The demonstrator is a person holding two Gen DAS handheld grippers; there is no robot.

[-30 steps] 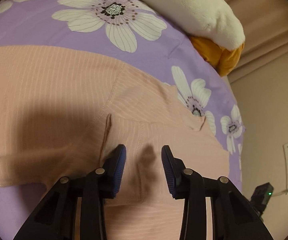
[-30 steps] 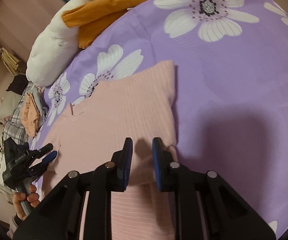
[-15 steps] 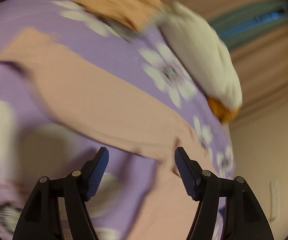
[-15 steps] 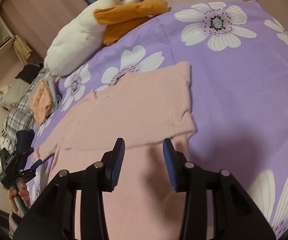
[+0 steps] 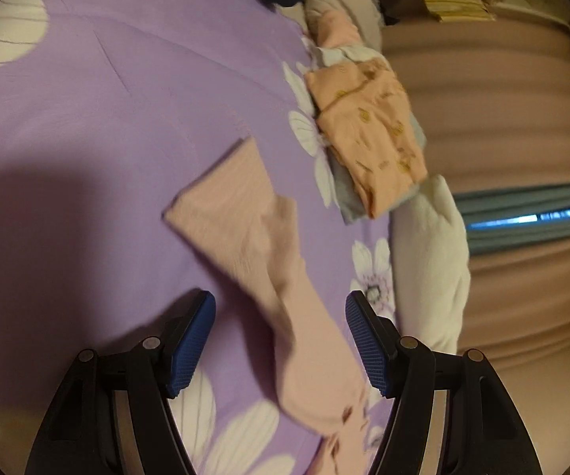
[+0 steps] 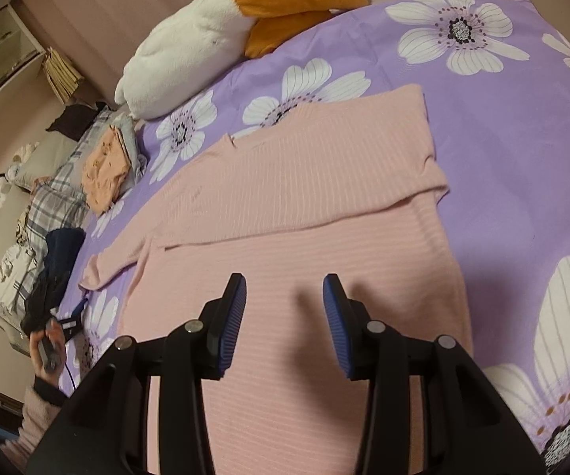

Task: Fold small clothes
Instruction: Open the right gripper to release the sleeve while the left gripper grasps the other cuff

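**Pink top spread on the flowered bedcover, both grippers clear of it**

In the right wrist view the pink ribbed top (image 6: 296, 213) fills the middle of the frame, lying flat on the purple bedcover with white flowers (image 6: 522, 126). Its upper part is folded over along a line that runs from left of centre to the right edge of the garment – the folded flap lies on top of the body. One sleeve (image 5: 241, 221) stretches out toward the left of that frame; the left wrist view shows it slanting from mid-frame down to the bottom centre, somewhat blurred.

The right gripper (image 6: 285, 322) sits at the bottom centre of its view with its blue pads spread apart and nothing between them; the top lies beneath, and no cloth is pinched. The left gripper (image 5: 281, 346) is likewise spread wide, with the sleeve passing under the gap and neither pad pressing on it. In the right wrist view the left gripper appears at the lower left edge, held in a hand (image 6: 47, 346), too small and dark to read there.

A white plush toy with orange parts (image 6: 205, 35) lies at the top of the right wrist frame. At the left edge – beside the bedcover – rests a small stack of folded clothes topped by an orange printed piece (image 6: 104, 170).
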